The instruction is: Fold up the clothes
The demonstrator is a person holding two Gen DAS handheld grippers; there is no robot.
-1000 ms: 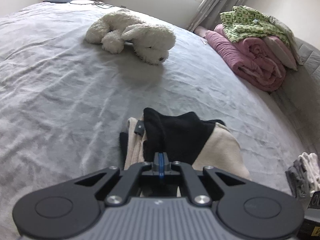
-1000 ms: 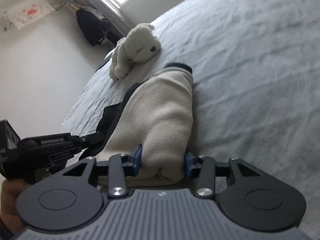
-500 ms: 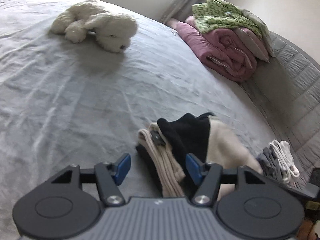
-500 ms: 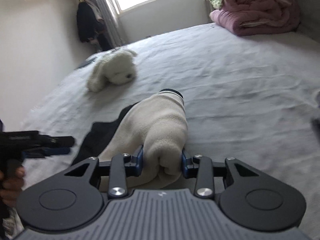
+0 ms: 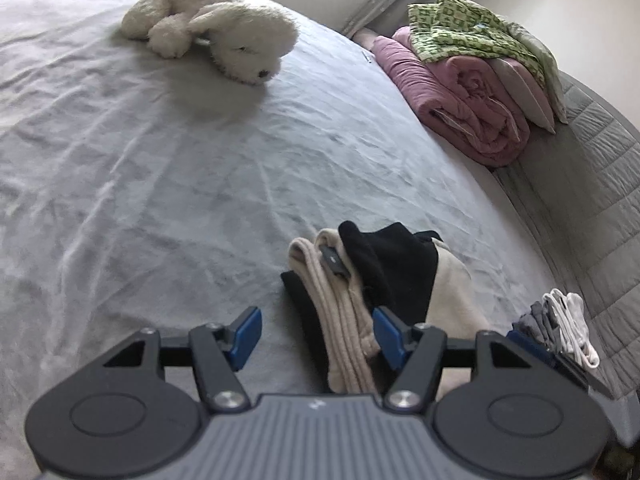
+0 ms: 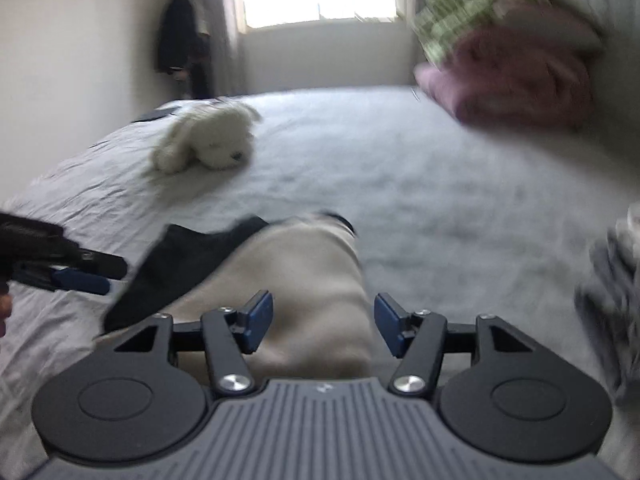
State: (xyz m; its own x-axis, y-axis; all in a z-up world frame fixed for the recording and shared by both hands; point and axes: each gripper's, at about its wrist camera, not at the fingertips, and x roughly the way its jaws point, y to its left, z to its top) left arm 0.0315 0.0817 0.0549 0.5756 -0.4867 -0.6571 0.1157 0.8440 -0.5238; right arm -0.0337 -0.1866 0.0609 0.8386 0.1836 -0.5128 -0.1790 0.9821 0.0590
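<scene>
Release step: the right tool (image 6: 324, 326) is opening, its jaws spreading off the cream-and-black folded garment (image 6: 304, 280) between them, no pad pressing. The left tool (image 5: 316, 336) stands apart too, the bundle's cream edge beside one pad. The garment rests on the grey bed (image 5: 160, 160). Next, likely stacking it by the folded pile (image 5: 560, 324); the plush dog (image 5: 216, 28) and pink quilt (image 5: 460, 96) sit well clear.

Your garment (image 5: 384, 280) lies on the bed (image 5: 160, 184).
Before you, the toy (image 5: 224, 36) sits far left; blankets (image 5: 472, 92) are stacked far right, socks (image 5: 560, 324) near right.
</scene>
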